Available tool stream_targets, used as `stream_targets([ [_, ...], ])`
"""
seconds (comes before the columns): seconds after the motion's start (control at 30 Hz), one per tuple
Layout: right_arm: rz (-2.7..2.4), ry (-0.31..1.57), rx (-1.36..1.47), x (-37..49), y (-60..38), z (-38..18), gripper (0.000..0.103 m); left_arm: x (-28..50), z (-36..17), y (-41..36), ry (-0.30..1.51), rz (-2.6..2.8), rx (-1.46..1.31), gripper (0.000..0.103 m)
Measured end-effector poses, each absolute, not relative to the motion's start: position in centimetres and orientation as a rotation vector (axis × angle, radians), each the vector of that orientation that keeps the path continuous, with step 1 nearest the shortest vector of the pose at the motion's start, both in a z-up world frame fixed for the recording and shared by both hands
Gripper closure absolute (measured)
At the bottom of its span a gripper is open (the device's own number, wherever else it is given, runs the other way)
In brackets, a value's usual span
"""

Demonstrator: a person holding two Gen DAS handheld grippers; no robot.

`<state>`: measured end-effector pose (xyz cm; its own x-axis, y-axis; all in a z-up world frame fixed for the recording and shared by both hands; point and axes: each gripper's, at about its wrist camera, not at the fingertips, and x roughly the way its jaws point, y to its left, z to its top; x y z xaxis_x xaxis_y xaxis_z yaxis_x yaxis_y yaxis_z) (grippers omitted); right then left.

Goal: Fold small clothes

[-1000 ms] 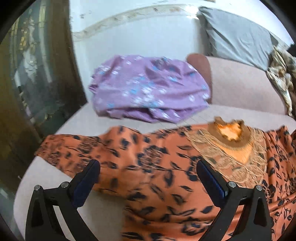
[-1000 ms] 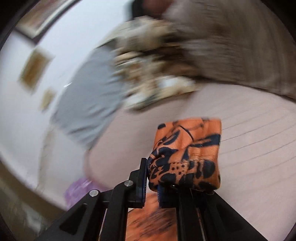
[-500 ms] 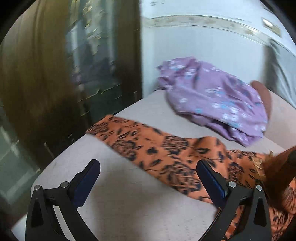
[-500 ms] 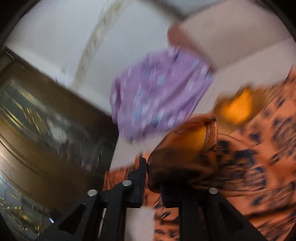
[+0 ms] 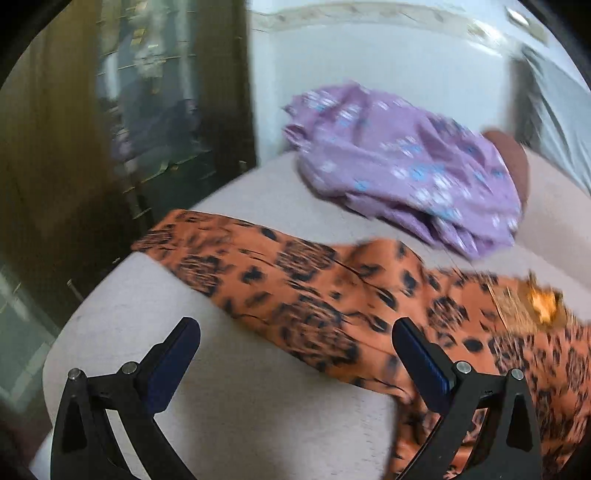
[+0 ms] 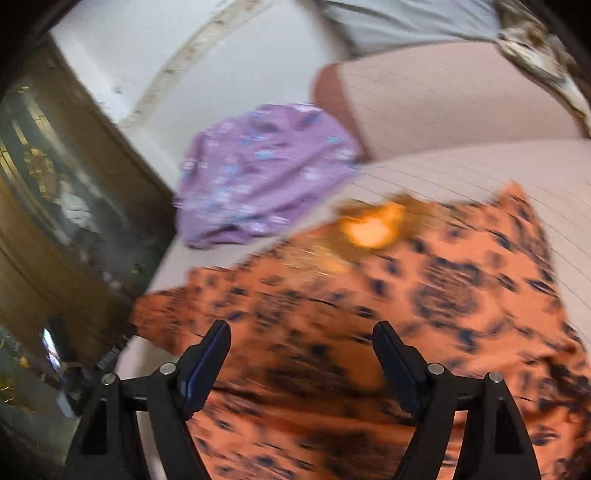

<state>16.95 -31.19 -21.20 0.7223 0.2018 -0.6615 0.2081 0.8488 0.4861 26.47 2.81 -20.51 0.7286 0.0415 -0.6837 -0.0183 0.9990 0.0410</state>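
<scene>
An orange garment with dark floral print (image 5: 314,295) lies spread on the pale sofa seat (image 5: 221,406), its sleeve stretching to the left edge. It fills the lower right wrist view (image 6: 388,314), with the gold embroidered neckline (image 6: 369,229) towards the back. My left gripper (image 5: 295,350) is open and empty, hovering over the sleeve. My right gripper (image 6: 301,350) is open and empty above the garment's body.
A crumpled purple floral garment (image 5: 406,166) lies behind on the seat, also in the right wrist view (image 6: 258,173). A sofa cushion (image 6: 443,103) and grey pillow (image 6: 406,18) stand at the back. A dark wooden cabinet (image 5: 74,147) is left of the sofa edge.
My right gripper has opened and let go of the orange fabric, which now lies flat on the garment. The left gripper has swung left towards the sleeve.
</scene>
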Motion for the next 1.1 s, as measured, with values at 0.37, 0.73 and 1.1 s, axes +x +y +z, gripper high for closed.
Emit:
stream_targets([
  [0.37, -0.151, 0.943, 0.538, 14.7, -37.6, -28.0, 0.023, 27.5, -24.4, -3.1, 0.852, -0.013, 0.242, 0.0],
  [0.73, -0.045, 0.853, 0.581, 16.4, -37.5, -25.8, 0.022, 31.5, -20.9, 18.5, 0.88, 0.26, -0.251, 0.0],
  [1.1, -0.071, 0.853, 0.663, 17.2, -38.4, -27.3, 0.022, 39.1, -26.6, 23.6, 1.087, 0.063, -0.743, 0.061],
])
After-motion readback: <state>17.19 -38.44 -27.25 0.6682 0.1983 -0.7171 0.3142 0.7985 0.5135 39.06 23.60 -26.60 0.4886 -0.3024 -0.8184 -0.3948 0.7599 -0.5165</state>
